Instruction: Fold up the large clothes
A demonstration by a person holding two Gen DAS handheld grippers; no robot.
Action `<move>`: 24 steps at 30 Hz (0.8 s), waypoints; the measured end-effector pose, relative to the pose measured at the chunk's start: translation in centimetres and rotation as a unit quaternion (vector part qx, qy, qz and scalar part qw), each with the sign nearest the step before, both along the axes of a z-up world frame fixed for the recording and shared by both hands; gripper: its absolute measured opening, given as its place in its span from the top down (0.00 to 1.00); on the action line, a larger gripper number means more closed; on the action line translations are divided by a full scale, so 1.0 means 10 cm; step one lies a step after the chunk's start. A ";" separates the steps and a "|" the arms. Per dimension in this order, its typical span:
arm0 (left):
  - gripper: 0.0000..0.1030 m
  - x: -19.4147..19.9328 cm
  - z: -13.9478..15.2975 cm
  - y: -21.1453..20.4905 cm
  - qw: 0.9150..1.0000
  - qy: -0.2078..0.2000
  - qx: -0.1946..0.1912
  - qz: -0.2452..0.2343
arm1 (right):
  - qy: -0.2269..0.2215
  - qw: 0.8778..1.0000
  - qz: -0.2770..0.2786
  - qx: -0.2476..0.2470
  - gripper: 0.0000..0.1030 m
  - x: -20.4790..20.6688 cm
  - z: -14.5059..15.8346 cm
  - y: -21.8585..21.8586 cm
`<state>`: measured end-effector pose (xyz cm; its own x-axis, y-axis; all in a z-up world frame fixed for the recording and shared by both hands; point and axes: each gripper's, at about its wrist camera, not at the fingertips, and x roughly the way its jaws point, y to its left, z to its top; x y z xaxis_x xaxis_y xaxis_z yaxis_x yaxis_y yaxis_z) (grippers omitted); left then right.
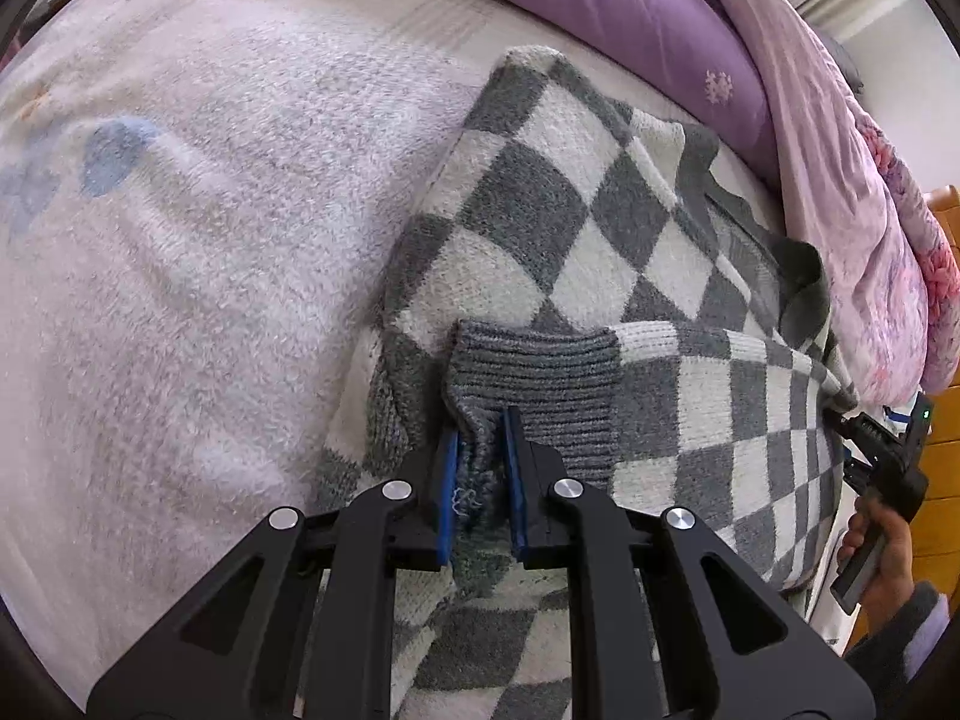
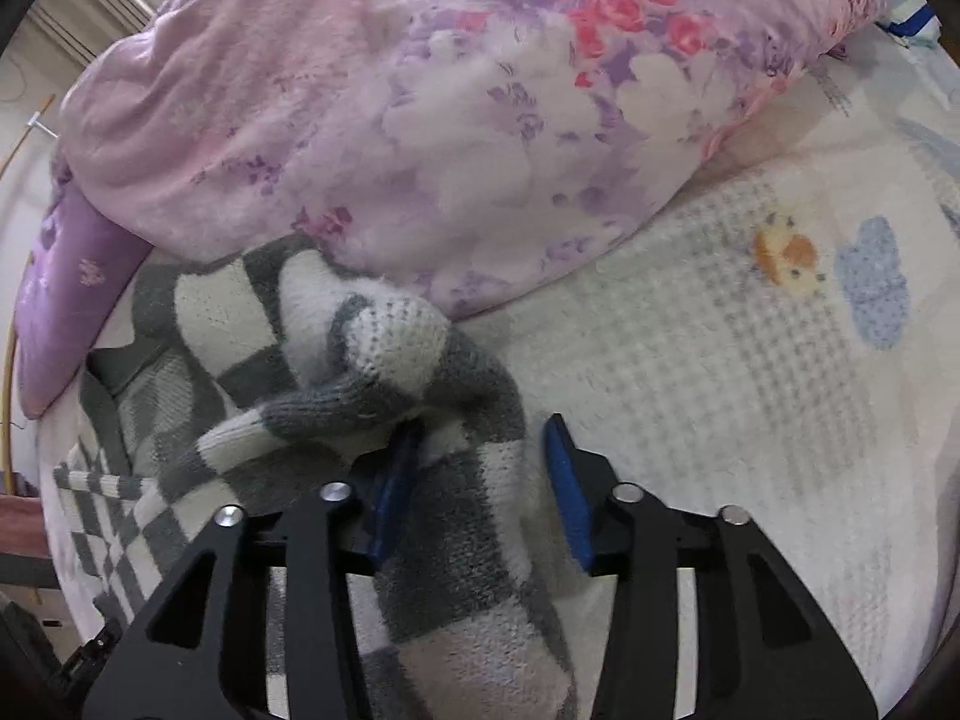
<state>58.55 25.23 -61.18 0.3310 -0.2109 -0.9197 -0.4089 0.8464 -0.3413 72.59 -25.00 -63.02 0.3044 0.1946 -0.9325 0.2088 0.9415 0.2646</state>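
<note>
A grey-and-white checked knit sweater lies on the bed, partly folded over itself. My left gripper is shut on its grey ribbed sleeve cuff, with the knit pinched between the blue pads. In the right wrist view the sweater is bunched at the left, and one sleeve runs down between the jaws of my right gripper. That gripper is open: the left pad rests against the fabric and the right pad stands clear of it.
The bed is covered by a pale fleece sheet with cartoon prints. A purple pillow and a pink floral quilt lie just behind the sweater. A person's hand shows at the bed's right edge, beside wooden furniture.
</note>
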 end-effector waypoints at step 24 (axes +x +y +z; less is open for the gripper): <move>0.86 0.04 -0.04 -0.05 1.000 0.001 0.016 -0.012 | -0.005 0.987 0.102 -0.122 1.00 0.47 0.09 0.35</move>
<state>58.98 24.74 -61.55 0.3250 -0.1905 -0.9263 -0.3879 0.8665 -0.3143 77.28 -21.48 -62.16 0.2919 0.0228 -0.9562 0.0073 0.9996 0.0260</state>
